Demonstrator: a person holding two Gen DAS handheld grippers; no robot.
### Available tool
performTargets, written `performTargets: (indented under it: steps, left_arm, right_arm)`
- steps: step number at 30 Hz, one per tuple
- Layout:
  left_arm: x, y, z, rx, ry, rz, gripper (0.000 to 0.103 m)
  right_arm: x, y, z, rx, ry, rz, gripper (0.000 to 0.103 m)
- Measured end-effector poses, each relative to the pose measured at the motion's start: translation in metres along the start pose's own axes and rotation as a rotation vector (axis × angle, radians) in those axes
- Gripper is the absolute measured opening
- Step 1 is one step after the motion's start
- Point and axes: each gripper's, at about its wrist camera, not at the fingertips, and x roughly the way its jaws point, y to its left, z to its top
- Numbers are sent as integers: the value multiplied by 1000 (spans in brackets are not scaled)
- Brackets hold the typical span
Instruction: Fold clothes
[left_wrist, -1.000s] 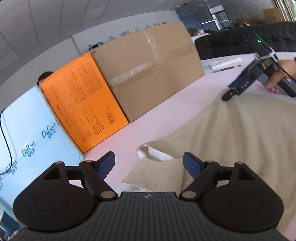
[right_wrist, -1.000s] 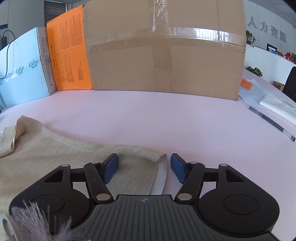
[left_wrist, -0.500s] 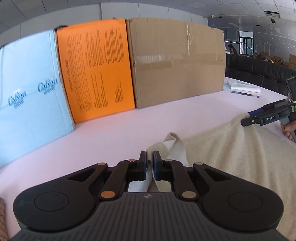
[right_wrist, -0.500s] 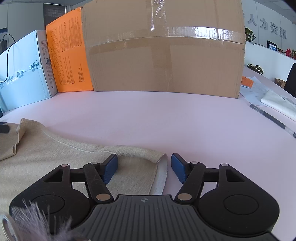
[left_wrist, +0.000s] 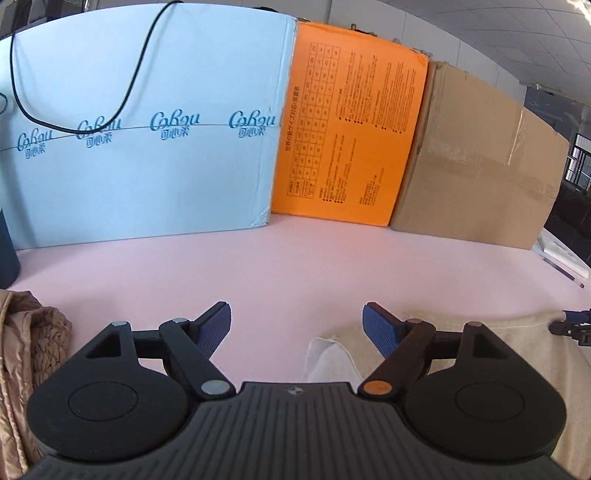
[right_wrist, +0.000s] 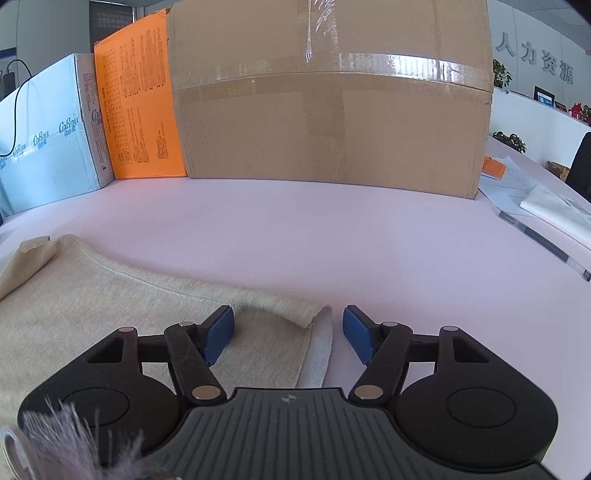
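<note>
A beige knit garment (right_wrist: 110, 306) lies flat on the pink table (right_wrist: 332, 236). Its far right corner, with a paler lining showing, sits between the open jaws of my right gripper (right_wrist: 288, 328), which holds nothing. In the left wrist view the garment's left corner (left_wrist: 332, 354) lies under and beside the right finger (left_wrist: 380, 332) of my left gripper (left_wrist: 295, 328). The left gripper is open and empty, with bare table between its fingers. The right gripper's tip (left_wrist: 570, 326) shows at the right edge of the left wrist view.
A blue box (left_wrist: 147, 147), an orange box (left_wrist: 351, 129) and a taped brown carton (right_wrist: 332, 92) stand in a row along the table's far side. A tan quilted garment (left_wrist: 26, 354) lies at the left. A pen (right_wrist: 543, 240) and papers (right_wrist: 554, 206) lie at the right.
My left gripper, shut on the garment's left corner half a second ago, has opened and let it go, and has swung left. My right gripper stayed open over the right corner.
</note>
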Motion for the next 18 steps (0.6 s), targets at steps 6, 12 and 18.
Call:
performTargets:
  steps: [6, 12, 18]
  left_arm:
    - [51, -29, 4, 93, 150, 21, 77]
    - [72, -40, 2, 102, 212, 10, 12]
    - [57, -28, 11, 81, 149, 33, 7]
  right_arm:
    - [1, -1, 0, 2, 1, 6, 66]
    - [0, -2, -1, 11, 0, 15, 67]
    - [0, 0, -1, 1, 1, 8, 68]
